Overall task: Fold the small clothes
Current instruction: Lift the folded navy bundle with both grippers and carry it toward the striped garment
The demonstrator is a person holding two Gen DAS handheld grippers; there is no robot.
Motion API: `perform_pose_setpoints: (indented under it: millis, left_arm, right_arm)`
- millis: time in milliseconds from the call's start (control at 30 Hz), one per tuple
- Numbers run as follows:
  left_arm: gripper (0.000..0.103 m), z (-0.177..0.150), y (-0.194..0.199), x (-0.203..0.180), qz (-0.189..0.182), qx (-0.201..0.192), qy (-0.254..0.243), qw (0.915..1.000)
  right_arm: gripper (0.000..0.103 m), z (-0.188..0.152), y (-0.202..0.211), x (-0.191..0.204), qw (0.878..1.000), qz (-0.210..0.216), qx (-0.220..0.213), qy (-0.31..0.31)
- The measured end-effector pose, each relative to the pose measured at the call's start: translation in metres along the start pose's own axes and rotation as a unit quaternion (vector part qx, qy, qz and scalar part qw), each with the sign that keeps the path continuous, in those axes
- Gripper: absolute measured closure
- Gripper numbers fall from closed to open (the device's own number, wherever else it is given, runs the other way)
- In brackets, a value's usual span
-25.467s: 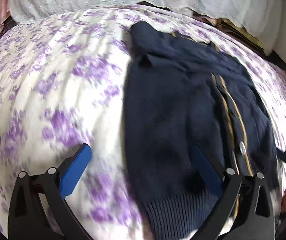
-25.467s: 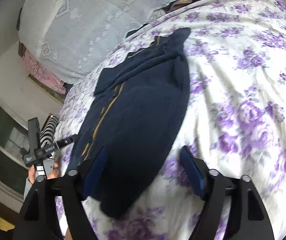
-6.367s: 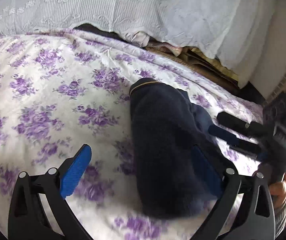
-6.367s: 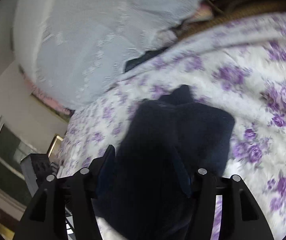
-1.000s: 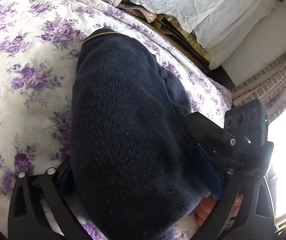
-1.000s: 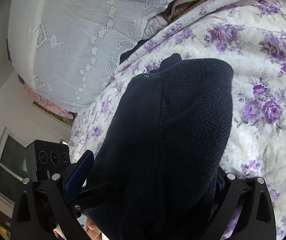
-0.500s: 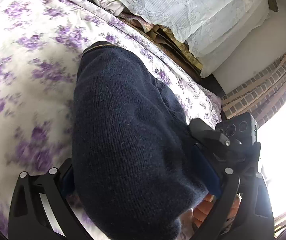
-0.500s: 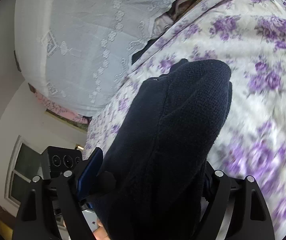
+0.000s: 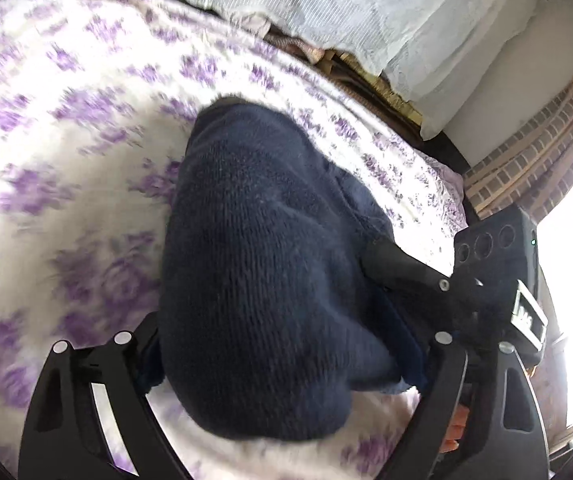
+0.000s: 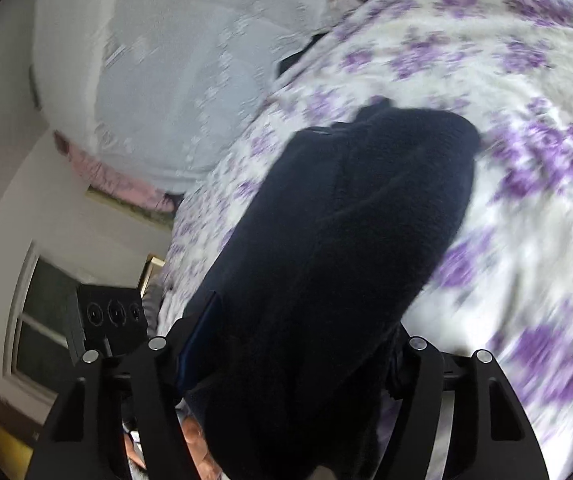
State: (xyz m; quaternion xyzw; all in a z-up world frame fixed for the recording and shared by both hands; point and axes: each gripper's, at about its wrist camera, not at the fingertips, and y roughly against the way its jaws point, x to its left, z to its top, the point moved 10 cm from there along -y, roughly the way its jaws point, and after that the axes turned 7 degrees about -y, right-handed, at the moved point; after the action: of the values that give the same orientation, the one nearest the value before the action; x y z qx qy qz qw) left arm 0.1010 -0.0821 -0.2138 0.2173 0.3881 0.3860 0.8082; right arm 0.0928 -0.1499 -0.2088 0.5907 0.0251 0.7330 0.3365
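From the left wrist, we see the left claw [image 9: 286, 344] closing around the folded navy sweater [image 9: 262, 280], which bulks up between its two arms and hides both pads, so we cannot tell whether they press the knit yet. A second ago the bundle lay lower and flatter on the floral bedspread [image 9: 66, 168]; now its near end stands higher in the frame and the purple print smears with motion. The right claw [image 9: 402, 276] reaches into the sweater's far flank.

From the right wrist, we watch the right claw [image 10: 294, 336] closing too, the sweater [image 10: 338, 260] filling the gap. One blue pad [image 10: 200, 340] shows beside the knit, and contact stays unclear. The bedspread [image 10: 526, 200] blurs, and the left tool's camera block [image 10: 112, 314] rides alongside, nearer than a moment before.

We judge the folding finished and the bundle being gathered from both sides for carrying off the bed.
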Motion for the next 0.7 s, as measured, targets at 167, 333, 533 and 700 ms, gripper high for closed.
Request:
perform_pose_setpoints:
  millis: [167, 333, 533, 700]
  left_arm:
    - [0.019, -0.005, 0.058, 0.012, 0.008, -0.035, -0.003, 0.9994]
    - [0.019, -0.006, 0.128, 0.030, 0.039, -0.087, -0.013, 0.9954]
    - [0.019, -0.007, 0.207, 0.066, 0.086, -0.139, -0.004, 0.9865]
    - [0.019, -0.003, 0.275, 0.103, 0.122, -0.189, 0.015, 0.9744]
  right_arm:
    - [0.034, -0.029, -0.006, 0.054, 0.998, 0.042, 0.033, 0.035]
    - [0.034, -0.055, -0.027, 0.119, 0.991, 0.075, 0.064, 0.088]
    - [0.034, -0.082, -0.068, 0.196, 0.978, 0.094, 0.103, 0.154]
    - [0.034, -0.102, -0.107, 0.264, 0.963, 0.115, 0.127, 0.209]
